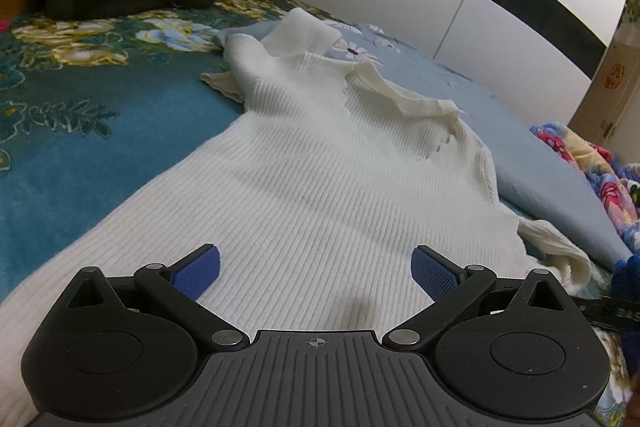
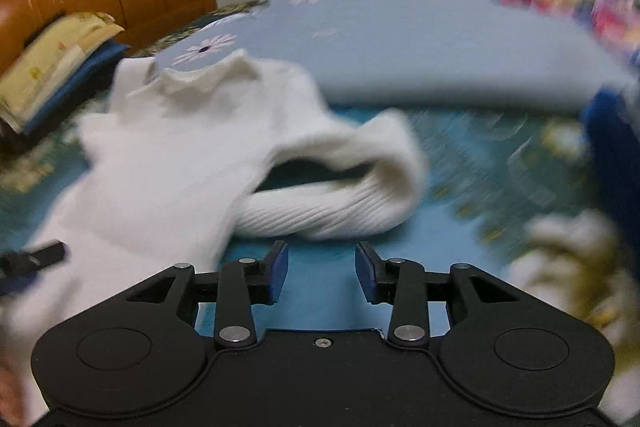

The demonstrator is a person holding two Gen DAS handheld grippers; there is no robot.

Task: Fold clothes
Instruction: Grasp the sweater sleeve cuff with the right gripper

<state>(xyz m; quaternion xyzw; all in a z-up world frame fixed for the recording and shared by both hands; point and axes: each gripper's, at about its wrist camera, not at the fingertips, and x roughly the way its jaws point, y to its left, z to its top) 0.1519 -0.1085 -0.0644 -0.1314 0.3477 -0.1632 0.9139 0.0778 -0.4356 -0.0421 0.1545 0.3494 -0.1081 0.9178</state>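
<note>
1. Item: white ribbed-knit sweater (image 1: 320, 163), lying lengthwise on the blue floral bed cover (image 1: 80, 147); collar end far, one sleeve (image 2: 332, 203) looped beside the body.
2. Handling, as you may judge: soft, light, stretchy; it will sag and drag, not slide.
3. Hold: pinch the sleeve cuff or a hem corner.
4. Left gripper (image 1: 316, 273): jaws wide apart, empty, over the body.
5. Right gripper (image 2: 322, 273): jaws parted, empty, just short of the sleeve.
</note>
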